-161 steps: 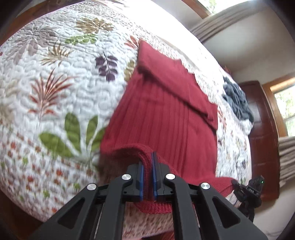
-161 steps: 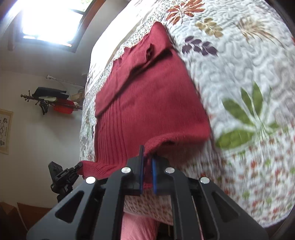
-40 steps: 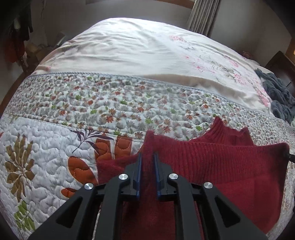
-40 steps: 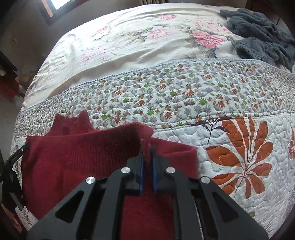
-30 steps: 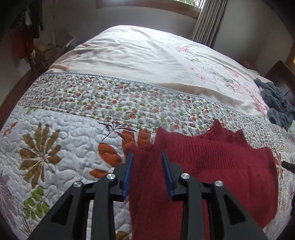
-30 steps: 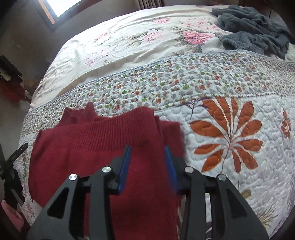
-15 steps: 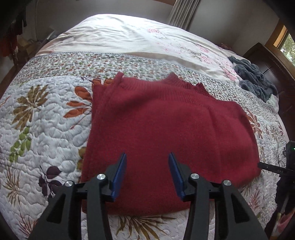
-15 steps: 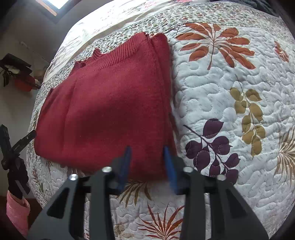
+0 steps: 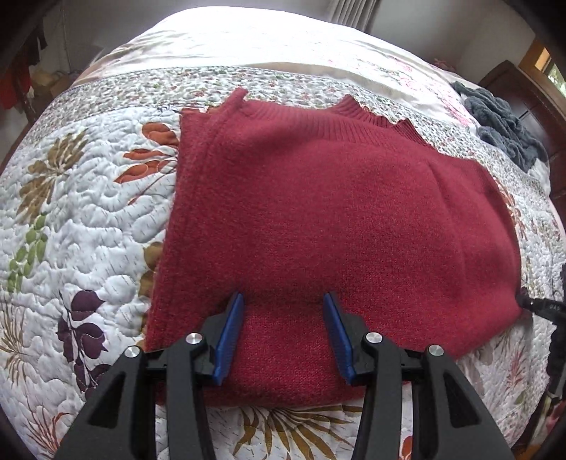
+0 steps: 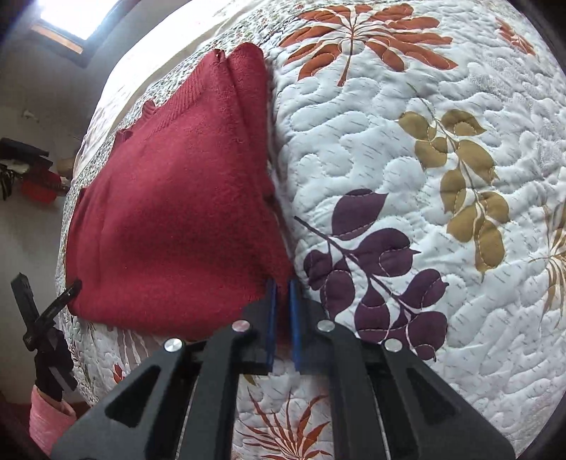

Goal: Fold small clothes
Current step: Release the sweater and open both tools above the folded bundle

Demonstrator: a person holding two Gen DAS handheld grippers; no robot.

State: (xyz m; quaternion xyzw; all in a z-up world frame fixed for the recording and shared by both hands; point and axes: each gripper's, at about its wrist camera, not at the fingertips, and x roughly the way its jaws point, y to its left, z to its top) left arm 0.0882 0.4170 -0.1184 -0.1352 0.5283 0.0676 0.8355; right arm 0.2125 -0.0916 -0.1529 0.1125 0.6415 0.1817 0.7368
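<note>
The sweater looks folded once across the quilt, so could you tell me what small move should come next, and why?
Probably bring the left gripper to the near left corner of the sweater and close. Its jaws stand wide open over the near edge, holding nothing, while the right gripper has nearly closed at the near right corner. A matching grip would allow the next fold.

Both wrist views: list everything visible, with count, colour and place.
sweater: 1, dark red, folded flat on the quilt.
quilt: 1, white with leaf prints, covering the bed.
floral sheet: 1, cream, beyond the quilt.
blanket: 1, grey, bunched at the bed's far right.
window: 1, bright, upper left.
left gripper: 1, black with blue pads, open over the sweater's near edge.
right gripper: 1, black with blue pads, closing on the sweater's corner.
</note>
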